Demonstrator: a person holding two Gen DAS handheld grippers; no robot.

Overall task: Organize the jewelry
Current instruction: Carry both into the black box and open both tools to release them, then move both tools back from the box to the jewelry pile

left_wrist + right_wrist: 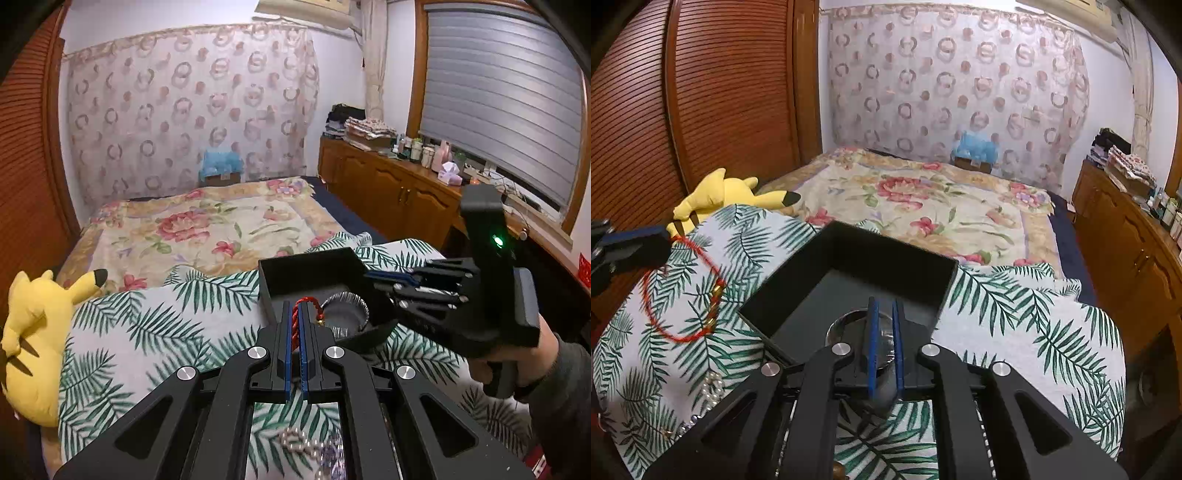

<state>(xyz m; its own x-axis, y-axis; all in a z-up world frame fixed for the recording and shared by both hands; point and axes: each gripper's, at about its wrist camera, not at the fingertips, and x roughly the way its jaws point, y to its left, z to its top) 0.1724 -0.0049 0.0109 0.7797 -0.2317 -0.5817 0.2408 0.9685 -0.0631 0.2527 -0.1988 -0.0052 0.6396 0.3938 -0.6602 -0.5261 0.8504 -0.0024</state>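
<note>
My left gripper (294,307) is shut on a red cord bracelet (295,325) with gold beads; in the right wrist view the bracelet (683,295) hangs from it (661,236) above the leaf-print cloth, left of the black box. The open black box (306,273) (849,258) holds a clear glass bangle (347,310). My right gripper (884,306) is shut on the near wall of the box, over the bangle (846,321). A pearl and bead necklace (314,446) (713,387) lies on the cloth near me.
A yellow Pikachu plush (33,332) (720,192) lies at the cloth's left edge by the wooden wardrobe (701,92). The floral bedspread (207,229) stretches beyond. A wooden cabinet (388,188) with bottles and clothes runs along the right under the window.
</note>
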